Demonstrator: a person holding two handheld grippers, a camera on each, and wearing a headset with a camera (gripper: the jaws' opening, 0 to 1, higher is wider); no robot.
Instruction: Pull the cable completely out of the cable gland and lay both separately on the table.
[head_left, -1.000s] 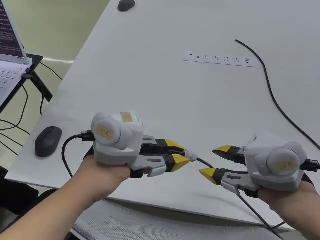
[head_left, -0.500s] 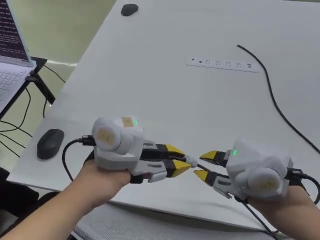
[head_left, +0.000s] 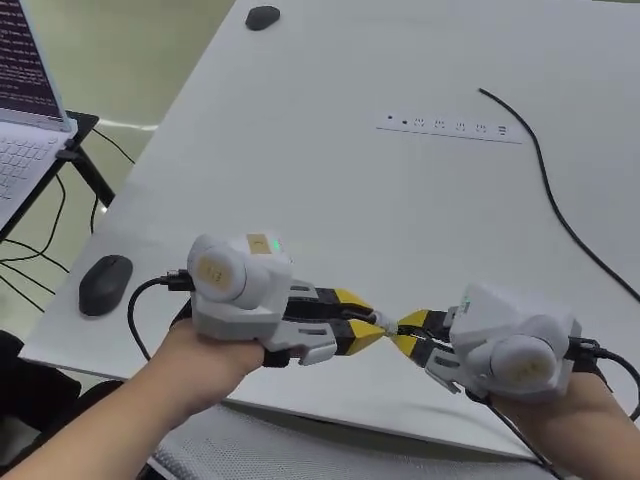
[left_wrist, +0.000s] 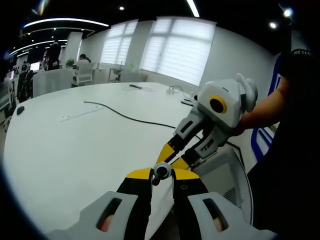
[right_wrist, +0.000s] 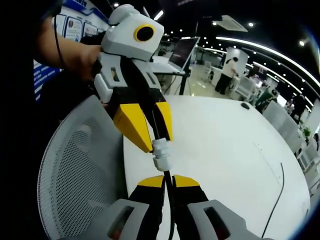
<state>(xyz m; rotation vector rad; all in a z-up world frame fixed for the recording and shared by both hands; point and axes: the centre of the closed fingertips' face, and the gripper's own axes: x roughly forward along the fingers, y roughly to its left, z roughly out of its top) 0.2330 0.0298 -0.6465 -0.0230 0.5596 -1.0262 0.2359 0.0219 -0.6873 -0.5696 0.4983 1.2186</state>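
Observation:
My left gripper (head_left: 368, 325) is shut on the small whitish cable gland (head_left: 386, 322), just above the table's near edge. In the left gripper view the gland (left_wrist: 161, 171) sits pinched between the yellow tips. A thin black cable (right_wrist: 168, 192) comes out of the gland (right_wrist: 161, 152) and runs straight between the tips of my right gripper (right_wrist: 169, 181). That gripper is shut on the cable right beside the gland. In the head view the right gripper (head_left: 408, 333) meets the left one tip to tip.
On the white table (head_left: 300, 180) lie a white power strip (head_left: 447, 127) and its black cord (head_left: 560, 215) at the far right. A black mouse (head_left: 104, 283) rests at the left edge, another (head_left: 262, 17) at the far end. A laptop (head_left: 25, 110) stands to the left.
My right gripper has moved left until it meets the left one, and its jaws have gone from open to shut on the cable. The left gripper has held still.

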